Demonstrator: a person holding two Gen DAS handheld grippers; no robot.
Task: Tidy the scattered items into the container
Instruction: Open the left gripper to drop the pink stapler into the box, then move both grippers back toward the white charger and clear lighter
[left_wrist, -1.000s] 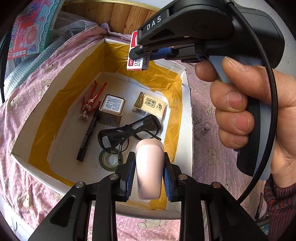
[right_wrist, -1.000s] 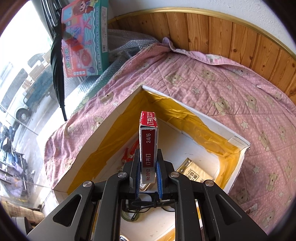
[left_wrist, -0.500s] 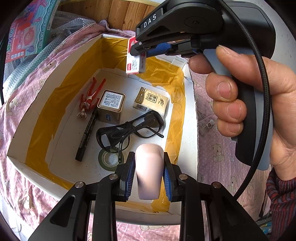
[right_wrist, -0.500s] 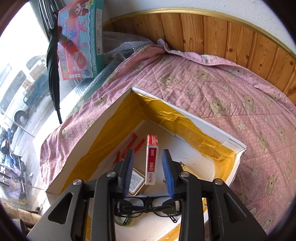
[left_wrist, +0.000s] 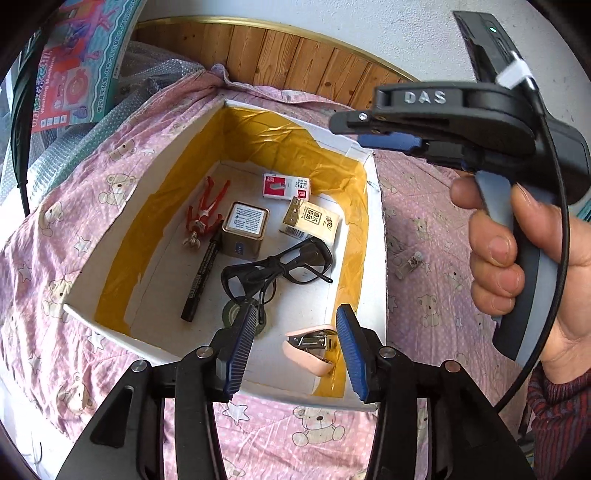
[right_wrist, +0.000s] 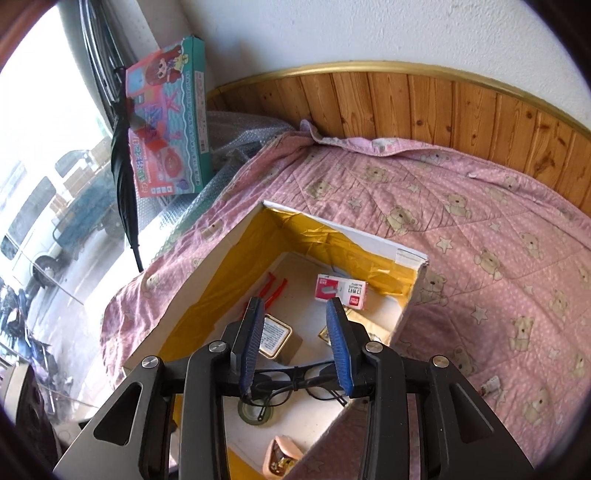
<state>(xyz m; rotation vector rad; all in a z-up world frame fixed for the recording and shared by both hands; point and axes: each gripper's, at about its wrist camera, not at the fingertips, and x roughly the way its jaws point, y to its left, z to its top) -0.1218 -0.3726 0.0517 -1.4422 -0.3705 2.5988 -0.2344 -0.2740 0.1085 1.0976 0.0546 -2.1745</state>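
White box (left_wrist: 376, 236), yellow-taped inside, open on bed. Inside: red-white staple box (left_wrist: 286, 186) flat near far wall; pink stapler (left_wrist: 308, 349) on its side, near corner; glasses (left_wrist: 277, 269), marker (left_wrist: 201, 280), tin (left_wrist: 244, 229), pliers (left_wrist: 203, 212).

place: home bedroom | cues: pink bear-print quilt (right_wrist: 461, 236) (bedding), wood-panelled wall (right_wrist: 424, 107), toy box (right_wrist: 168, 122)

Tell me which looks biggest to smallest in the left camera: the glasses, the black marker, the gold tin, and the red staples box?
1. Glasses, widest.
2. Black marker, long but thin.
3. Gold tin and red staples box look about alike; the box lies farther back, so I won't rank them.
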